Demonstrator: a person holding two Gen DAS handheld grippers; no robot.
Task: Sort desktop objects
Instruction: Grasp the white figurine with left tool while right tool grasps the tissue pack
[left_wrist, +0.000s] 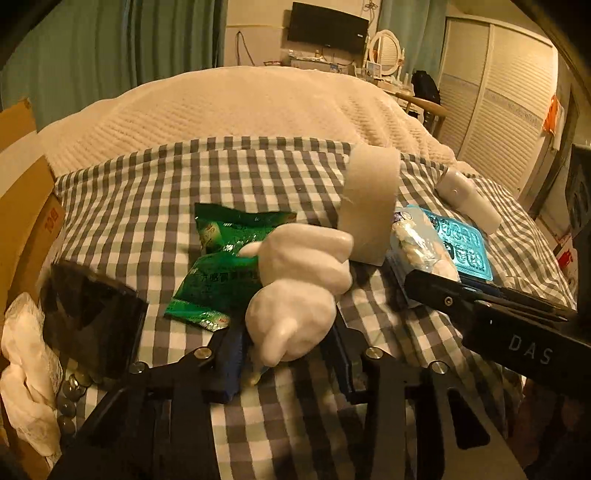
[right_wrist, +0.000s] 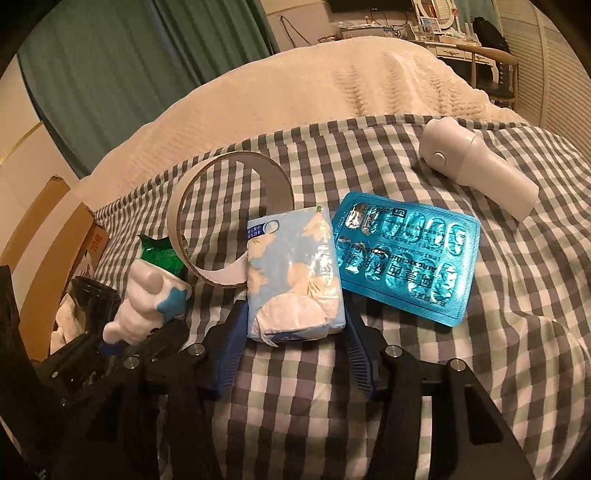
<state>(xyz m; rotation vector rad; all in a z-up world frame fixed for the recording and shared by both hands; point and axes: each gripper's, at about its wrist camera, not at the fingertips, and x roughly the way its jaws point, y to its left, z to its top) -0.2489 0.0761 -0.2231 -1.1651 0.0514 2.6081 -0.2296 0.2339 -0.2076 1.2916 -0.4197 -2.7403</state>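
Note:
On the checked cloth (left_wrist: 155, 192) lie a white figurine (left_wrist: 295, 291), two green sachets (left_wrist: 225, 254), a tape roll (left_wrist: 369, 206), a tissue pack (right_wrist: 291, 273), a teal blister pack (right_wrist: 402, 258) and a white bottle-shaped device (right_wrist: 480, 170). My left gripper (left_wrist: 288, 354) is shut on the white figurine, which also shows in the right wrist view (right_wrist: 147, 299). My right gripper (right_wrist: 295, 332) has its jaws around the near end of the tissue pack and looks shut on it.
A black container (left_wrist: 88, 314) and white crumpled paper (left_wrist: 26, 369) sit at the left, with a cardboard box (left_wrist: 22, 206) behind. A cream blanket (left_wrist: 240, 103) covers the bed beyond the cloth. The tape roll (right_wrist: 229, 218) stands on edge beside the tissue pack.

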